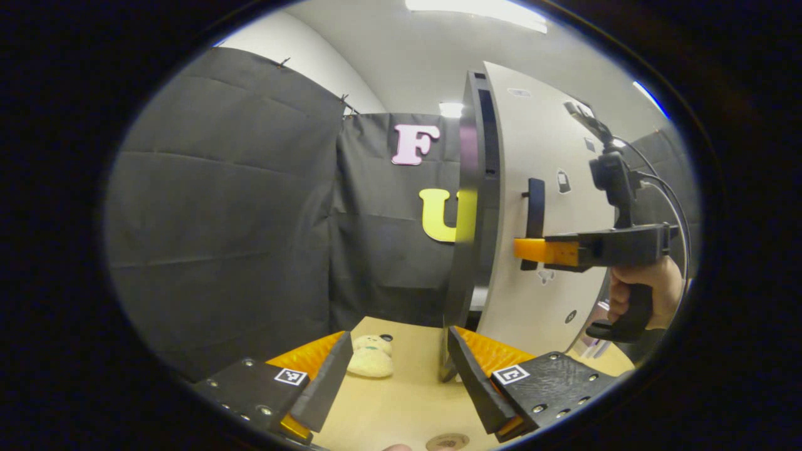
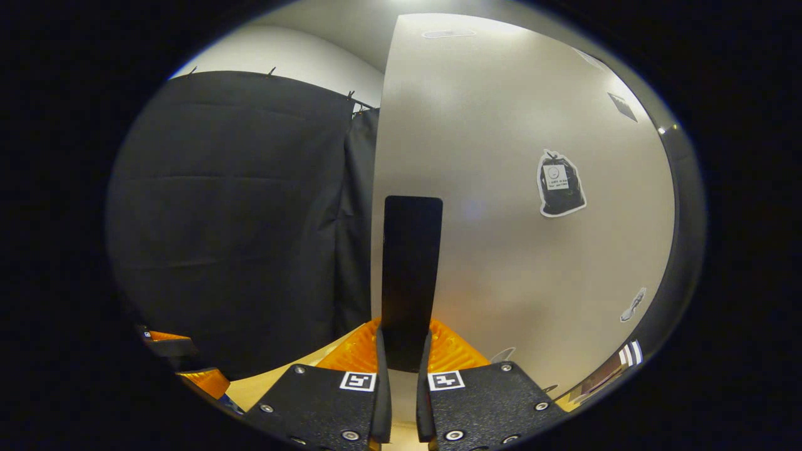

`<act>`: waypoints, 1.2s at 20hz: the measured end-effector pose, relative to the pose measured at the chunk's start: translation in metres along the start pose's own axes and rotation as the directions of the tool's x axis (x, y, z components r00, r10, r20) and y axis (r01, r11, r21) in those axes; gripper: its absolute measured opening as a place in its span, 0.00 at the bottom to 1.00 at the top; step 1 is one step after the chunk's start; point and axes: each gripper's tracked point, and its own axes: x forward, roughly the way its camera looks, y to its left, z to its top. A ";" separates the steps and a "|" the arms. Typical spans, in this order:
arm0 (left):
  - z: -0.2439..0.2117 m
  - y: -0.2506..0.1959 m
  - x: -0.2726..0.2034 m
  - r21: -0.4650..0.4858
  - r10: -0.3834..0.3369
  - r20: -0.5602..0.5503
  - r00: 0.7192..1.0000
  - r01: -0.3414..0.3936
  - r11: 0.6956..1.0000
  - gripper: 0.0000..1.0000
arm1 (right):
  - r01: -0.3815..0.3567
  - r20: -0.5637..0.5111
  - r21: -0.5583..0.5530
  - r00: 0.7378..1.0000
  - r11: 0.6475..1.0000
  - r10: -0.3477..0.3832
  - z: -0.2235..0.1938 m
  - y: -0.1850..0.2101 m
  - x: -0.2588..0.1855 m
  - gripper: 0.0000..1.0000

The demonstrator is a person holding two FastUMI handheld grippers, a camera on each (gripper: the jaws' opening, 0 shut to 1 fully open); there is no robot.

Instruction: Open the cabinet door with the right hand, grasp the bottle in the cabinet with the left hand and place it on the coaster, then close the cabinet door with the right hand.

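Observation:
The white cabinet door [image 1: 551, 163] stands nearly edge-on to me in the left gripper view, its dark edge [image 1: 473, 207] facing me. A black upright handle [image 1: 536, 207] sits on its front. My right gripper [image 1: 529, 249], held by a hand [image 1: 651, 288], is shut on that handle. In the right gripper view the handle [image 2: 410, 250] runs up between the fingers of my right gripper [image 2: 404, 338], with the door [image 2: 501, 156] behind it. My left gripper [image 1: 398, 338] hovers open over the table, holding nothing. A round brown coaster [image 1: 447, 442] lies at the table's near edge.
A small cream soft toy [image 1: 371, 357] lies on the wooden table [image 1: 401, 401] just beyond the left fingers. Black cloth walls [image 1: 238, 207] close the booth at the left and back. The left gripper [image 2: 182, 360] shows low left in the right gripper view.

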 end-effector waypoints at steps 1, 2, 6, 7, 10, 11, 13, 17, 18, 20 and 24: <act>-0.001 0.002 -0.002 0.008 0.018 -0.006 1.000 -0.018 1.000 0.92 | -0.013 0.004 0.005 1.000 1.000 0.013 0.004 0.000 -0.004 0.16; -0.001 0.002 -0.007 0.019 0.039 -0.009 0.999 -0.039 0.999 0.91 | -0.028 0.007 0.007 1.000 1.000 0.028 0.008 -0.001 -0.007 0.16; 0.009 -0.005 -0.044 0.050 0.098 0.011 0.995 -0.098 0.994 0.91 | -0.108 0.006 0.012 0.994 0.994 0.108 -0.001 -0.005 -0.003 0.16; 0.010 -0.013 -0.050 0.050 0.107 0.013 0.994 -0.108 0.993 0.91 | -0.130 0.001 0.008 0.992 0.992 0.130 -0.002 -0.006 -0.005 0.16; 0.008 -0.042 -0.071 0.047 0.100 0.020 0.995 -0.101 0.994 0.90 | -0.178 -0.011 0.024 0.984 0.984 0.178 -0.004 -0.012 -0.011 0.16; 0.008 -0.052 -0.075 0.066 0.096 0.015 0.995 -0.096 0.993 0.91 | -0.186 -0.008 0.030 0.983 0.982 0.186 -0.004 -0.014 -0.015 0.16; 0.010 -0.072 -0.082 0.097 0.090 0.019 0.996 -0.091 0.991 0.90 | -0.196 -0.009 0.032 0.981 0.980 0.196 -0.005 -0.018 -0.024 0.16; 0.025 -0.117 -0.096 0.112 0.051 0.059 0.997 -0.057 0.992 0.91 | -0.207 -0.011 0.052 0.978 0.977 0.208 -0.008 -0.029 -0.046 0.16; 0.025 -0.126 -0.094 0.127 0.041 0.059 0.997 -0.048 0.991 0.91 | -0.204 -0.009 0.055 0.979 0.977 0.205 -0.009 -0.033 -0.050 0.16; 0.029 -0.148 -0.094 0.143 0.016 0.064 0.998 -0.025 0.989 0.91 | -0.183 -0.016 0.062 0.983 0.981 0.184 -0.010 -0.041 -0.055 0.16; 0.045 -0.189 -0.084 0.156 -0.025 0.083 0.996 0.012 0.988 0.91 | -0.141 -0.017 0.118 0.989 0.983 0.144 -0.011 -0.054 -0.060 0.16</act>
